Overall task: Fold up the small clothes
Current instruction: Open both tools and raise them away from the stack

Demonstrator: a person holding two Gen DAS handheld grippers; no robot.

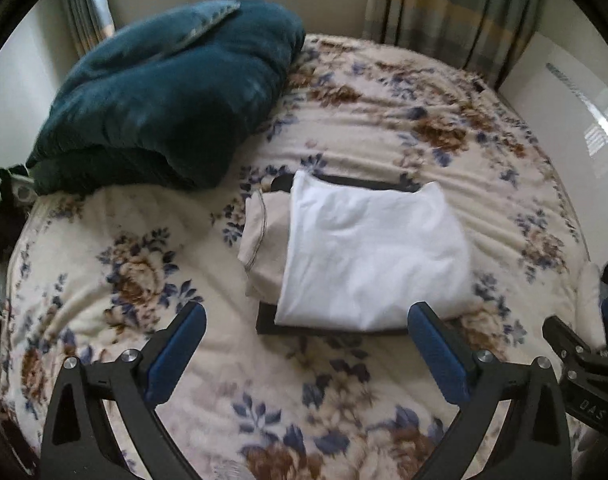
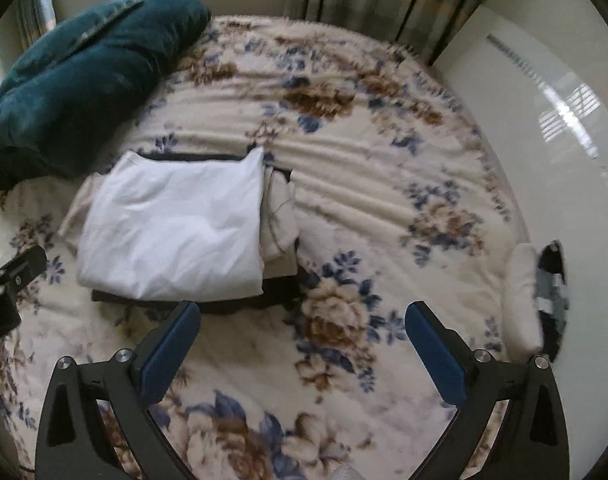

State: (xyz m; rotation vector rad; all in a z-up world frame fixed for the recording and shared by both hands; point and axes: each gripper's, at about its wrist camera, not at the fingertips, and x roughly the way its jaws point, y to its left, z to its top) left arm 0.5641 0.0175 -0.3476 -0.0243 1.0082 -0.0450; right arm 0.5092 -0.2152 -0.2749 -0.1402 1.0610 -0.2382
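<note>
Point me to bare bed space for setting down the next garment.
Free: the floral blanket right of the folded white garment, out to the small pile at the bed's right edge; also the near strip in front of the stack. Crowded: far-left corner, under the teal bedding.

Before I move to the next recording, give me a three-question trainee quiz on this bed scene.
1. True or false: the folded white garment lies on top of a beige folded garment.
2. What is between the left gripper jaws? A) white garment B) nothing C) teal blanket
3. Fill in: the bulky teal plush blanket sits on the floral bedspread near the ____ end of the bed, towards the curtains.

Key: 1 true; 2 B, both it and the right gripper stand open and empty; 3 far.
</note>
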